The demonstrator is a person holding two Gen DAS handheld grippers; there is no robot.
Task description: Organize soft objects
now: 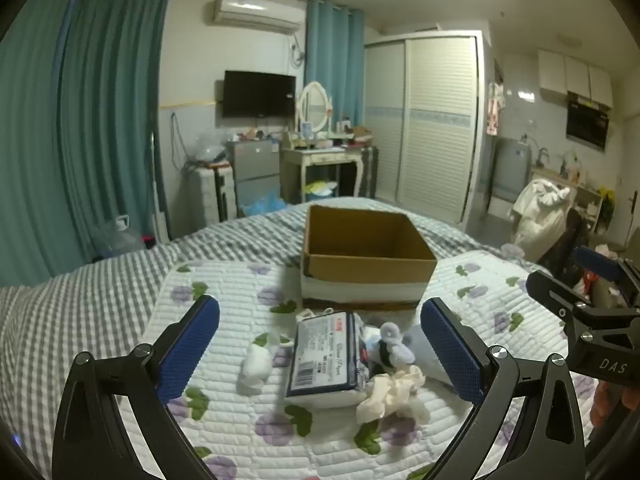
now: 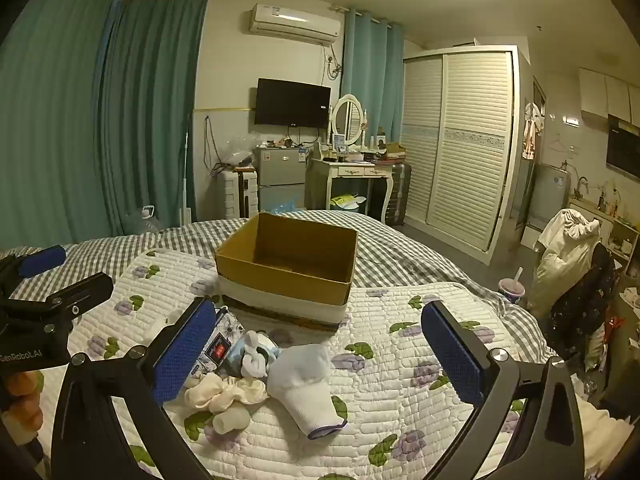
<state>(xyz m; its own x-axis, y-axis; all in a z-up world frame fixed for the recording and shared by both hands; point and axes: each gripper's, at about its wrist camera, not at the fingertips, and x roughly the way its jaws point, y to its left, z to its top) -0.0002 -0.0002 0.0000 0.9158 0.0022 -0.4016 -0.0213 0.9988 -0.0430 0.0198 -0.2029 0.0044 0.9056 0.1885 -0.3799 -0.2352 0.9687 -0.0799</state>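
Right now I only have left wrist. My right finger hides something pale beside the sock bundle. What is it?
Observer: It looks like a white knit glove with a purple-edged cuff, lying on the floral quilt.
Operator: Touching the pile?
Observer: Yes, its rounded end sits against the blue-and-white sock bundle.
Operator: Right gripper state?
Observer: The right gripper is wide open, with nothing between its fingers.
Operator: Anything in the box?
Observer: The part of the cardboard box floor that shows in the right wrist view is bare.
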